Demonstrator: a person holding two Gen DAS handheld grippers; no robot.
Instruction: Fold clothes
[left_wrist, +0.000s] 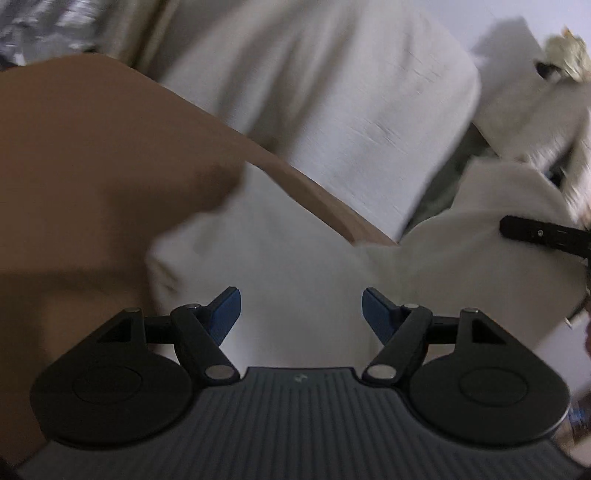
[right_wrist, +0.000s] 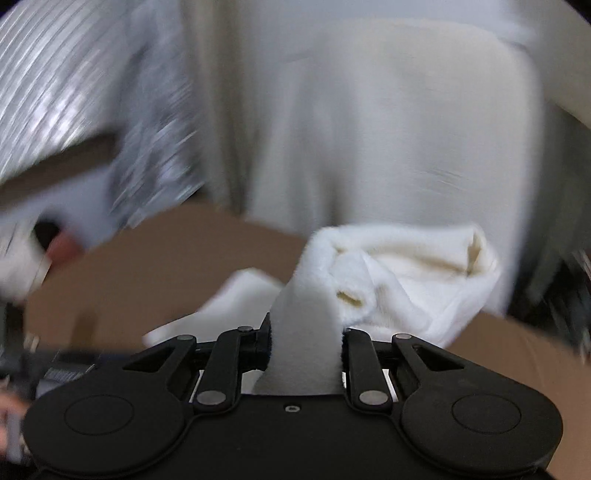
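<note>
Right wrist view, nearest first: the right gripper (right_wrist: 304, 347) has its jaws drawn close together on a thick strip of a white fleecy garment (right_wrist: 402, 273), the cloth filling the narrow gap between them and running up out of the grip into a bunched, rumpled mass just beyond. That mass hangs partly clear of the brown table (right_wrist: 155, 266), with a flatter white flap trailing to the left of the jaws onto the wood. Behind it stands a pale upholstered seat back or cushion (right_wrist: 388, 122), too blurred to name with certainty, and at far left a striped grey fabric (right_wrist: 55, 85) smeared by motion. From the left wrist view, the left gripper (left_wrist: 301, 310) stands with its blue pads well apart and nothing pressed between them; the white garment (left_wrist: 295, 258) lies just ahead of and beneath the open jaws, spread over the table edge (left_wrist: 92, 166). A black finger of the other gripper (left_wrist: 535, 230) shows at the right edge against the same cloth. Beyond are more pale fabrics, blurred. As for progress, the garment looks crumpled and not laid flat, with no neat fold visible, so the folding seems to be at an early stage: the piece is picked up by one corner or edge, and spreading, smoothing and every fold appear to remain.
</note>
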